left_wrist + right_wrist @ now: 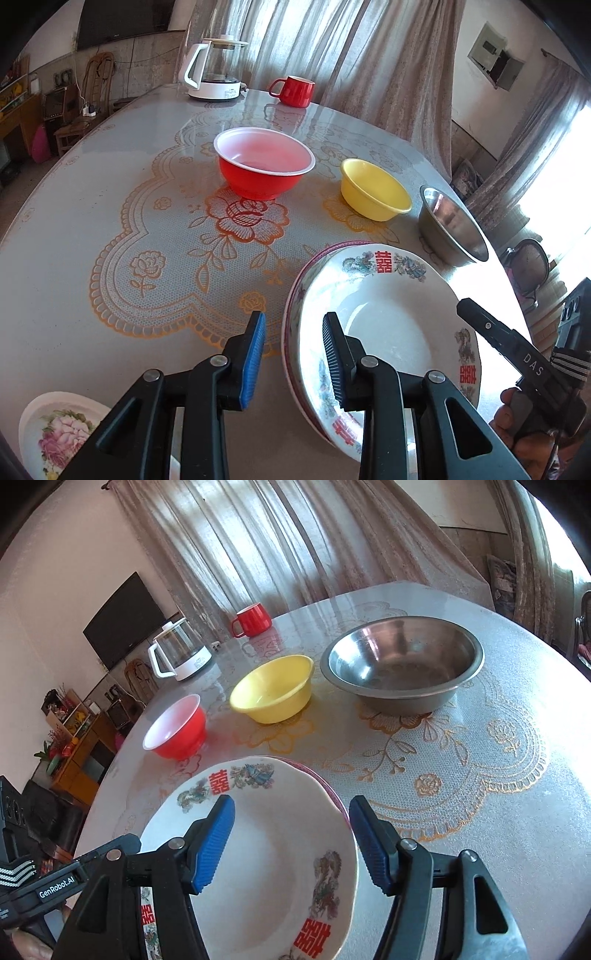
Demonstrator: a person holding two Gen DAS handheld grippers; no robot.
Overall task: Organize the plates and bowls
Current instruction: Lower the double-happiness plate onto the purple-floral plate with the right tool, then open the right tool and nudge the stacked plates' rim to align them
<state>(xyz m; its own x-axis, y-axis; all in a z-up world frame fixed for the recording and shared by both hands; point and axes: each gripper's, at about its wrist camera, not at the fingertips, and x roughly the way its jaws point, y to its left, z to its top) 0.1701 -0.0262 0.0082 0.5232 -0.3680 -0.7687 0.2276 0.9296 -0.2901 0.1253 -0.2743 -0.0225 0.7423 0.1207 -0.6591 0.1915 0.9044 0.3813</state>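
Both grippers, left [293, 354] and right [291, 843], gape wide, gripping nothing, straddling opposite rims of dragon-pattern plate [273, 849] stacked on pink-rimmed plate [295, 291]; red bowl [264, 162], yellow bowl [375, 190], steel bowl [402, 661] beyond.

Left gripper [293, 356] open-jawed; right gripper [291, 843] open-jawed.

I see a glossy ceramic plate [266, 853], shiny metal bowl [402, 664], smooth plastic yellow bowl [273, 688], ribbed blue pads [214, 843].
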